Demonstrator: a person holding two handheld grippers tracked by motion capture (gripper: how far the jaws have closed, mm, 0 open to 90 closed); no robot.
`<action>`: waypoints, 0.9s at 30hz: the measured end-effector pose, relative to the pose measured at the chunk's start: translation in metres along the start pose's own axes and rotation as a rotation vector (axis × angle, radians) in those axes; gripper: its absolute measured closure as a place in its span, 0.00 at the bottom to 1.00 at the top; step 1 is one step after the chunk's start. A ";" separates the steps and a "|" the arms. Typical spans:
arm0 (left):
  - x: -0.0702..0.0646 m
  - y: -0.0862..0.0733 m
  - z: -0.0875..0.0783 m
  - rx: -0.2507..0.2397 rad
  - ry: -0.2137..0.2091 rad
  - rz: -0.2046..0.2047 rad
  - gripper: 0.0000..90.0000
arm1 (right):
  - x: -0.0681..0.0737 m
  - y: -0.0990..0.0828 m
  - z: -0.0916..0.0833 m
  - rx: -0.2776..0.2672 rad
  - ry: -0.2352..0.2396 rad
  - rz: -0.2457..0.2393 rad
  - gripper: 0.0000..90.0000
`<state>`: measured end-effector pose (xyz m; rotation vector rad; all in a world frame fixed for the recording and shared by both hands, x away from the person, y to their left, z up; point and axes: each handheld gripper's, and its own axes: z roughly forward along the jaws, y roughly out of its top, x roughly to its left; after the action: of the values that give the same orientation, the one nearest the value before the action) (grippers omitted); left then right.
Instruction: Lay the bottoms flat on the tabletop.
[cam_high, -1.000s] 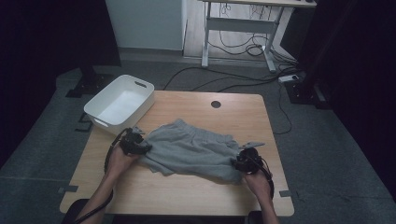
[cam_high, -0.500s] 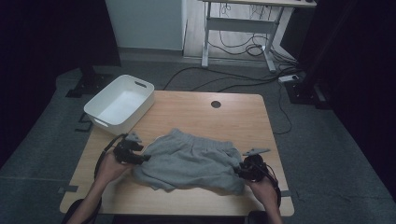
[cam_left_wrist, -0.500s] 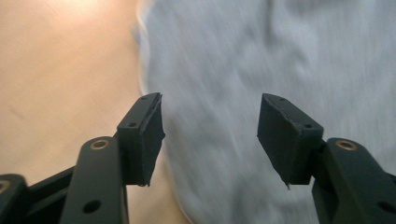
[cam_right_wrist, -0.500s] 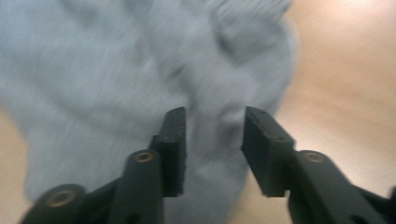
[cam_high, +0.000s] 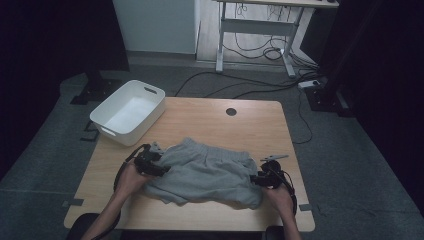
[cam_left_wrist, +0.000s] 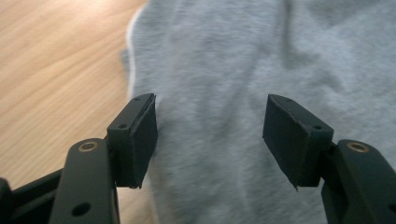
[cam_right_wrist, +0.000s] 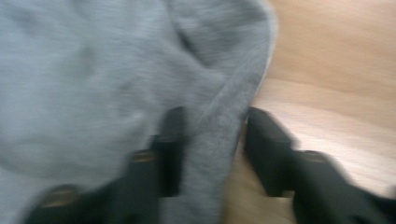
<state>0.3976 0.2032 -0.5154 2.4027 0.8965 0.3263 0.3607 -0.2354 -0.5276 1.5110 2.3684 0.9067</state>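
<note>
My left tool (cam_left_wrist: 210, 140) has its jaws standing wide apart over the left edge of the grey shorts (cam_left_wrist: 243, 70); they have just been opening, and the pads press on nothing, with cloth lying flat under the gap and bare wood of the desk (cam_left_wrist: 56, 60) just to the side. My right tool (cam_right_wrist: 212, 149) has a folded hem of the shorts between its jaws, which have just been closing a little; the picture is blurred, and there seems to be a gap on one side of the fold, so I cannot tell whether the pads pinch it. From the high view, the left tool (cam_high: 150, 165) and right tool (cam_high: 265, 177) sit at opposite ends of the shorts (cam_high: 207, 172), which lie rumpled on the near half of the desk (cam_high: 210, 117). A white bin (cam_high: 150, 97) stands at the far left corner, well apart from the cloth. Cables (cam_high: 240, 87) trail over the floor beyond the desk.
</note>
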 end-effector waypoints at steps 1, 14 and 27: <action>-0.002 0.000 0.000 -0.006 -0.003 0.003 0.39 | 0.000 0.000 0.001 -0.002 0.029 0.002 0.81; -0.031 0.049 -0.024 -0.118 -0.089 0.069 0.39 | 0.067 0.037 -0.026 -0.084 0.115 -0.178 0.94; -0.058 0.084 0.010 -0.100 -0.229 0.072 0.39 | 0.152 0.052 0.033 -0.040 0.233 -0.345 0.94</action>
<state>0.4023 0.1077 -0.4779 2.3262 0.6760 0.1159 0.3453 -0.0748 -0.4989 0.9799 2.6393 1.0811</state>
